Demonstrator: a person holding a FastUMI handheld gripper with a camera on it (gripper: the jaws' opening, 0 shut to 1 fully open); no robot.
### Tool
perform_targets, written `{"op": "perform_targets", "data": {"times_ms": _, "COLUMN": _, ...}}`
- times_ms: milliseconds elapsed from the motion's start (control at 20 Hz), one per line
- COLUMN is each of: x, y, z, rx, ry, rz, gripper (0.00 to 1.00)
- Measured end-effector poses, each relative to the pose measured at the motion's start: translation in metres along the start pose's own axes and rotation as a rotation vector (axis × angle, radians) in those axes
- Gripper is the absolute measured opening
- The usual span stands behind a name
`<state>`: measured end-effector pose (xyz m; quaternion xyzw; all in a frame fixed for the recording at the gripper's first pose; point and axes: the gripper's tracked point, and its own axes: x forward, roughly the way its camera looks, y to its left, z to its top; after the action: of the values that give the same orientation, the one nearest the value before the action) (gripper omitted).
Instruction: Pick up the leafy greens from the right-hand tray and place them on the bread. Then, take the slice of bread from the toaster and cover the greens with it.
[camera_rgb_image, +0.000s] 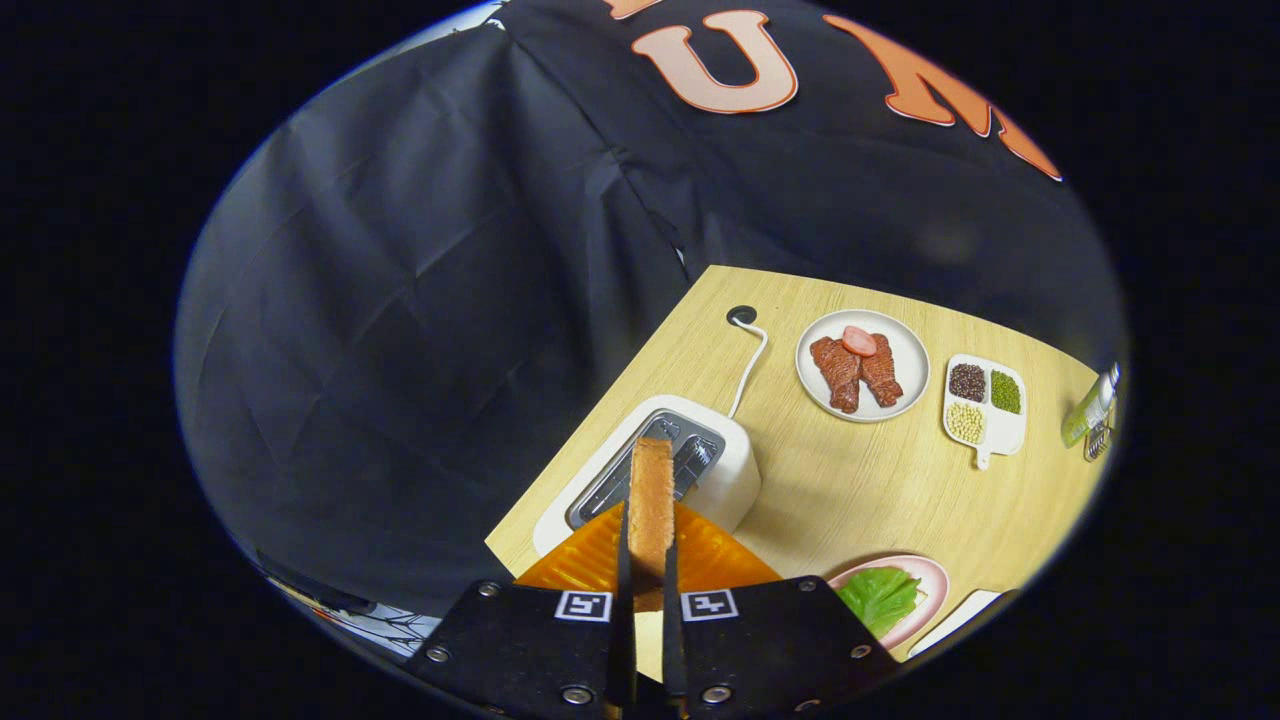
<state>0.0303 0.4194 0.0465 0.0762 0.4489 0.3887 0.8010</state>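
Between jaws: bread slice (651, 500) clamped, above toaster (690, 465); meat plate (905, 395) beyond.

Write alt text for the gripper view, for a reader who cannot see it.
The claw grips a slice of bread edge-on above a white toaster on a wooden table. Beyond are a plate of meat and a divided tray of beans; leafy greens lie beside the fingers.
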Motion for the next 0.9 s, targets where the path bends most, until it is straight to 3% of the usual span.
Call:
{"op": "perform_targets", "data": {"times_ms": 550, "x": -0.035, "y": -0.063, "z": -0.031, "rx": 0.155, "ry": -0.069, "rz": 0.053, "gripper": 0.11}}
{"op": "perform_targets", "data": {"times_ms": 900, "x": -0.060, "y": -0.099, "z": -0.063, "rx": 0.189, "ry": -0.102, "rz": 0.067, "gripper": 0.11}}
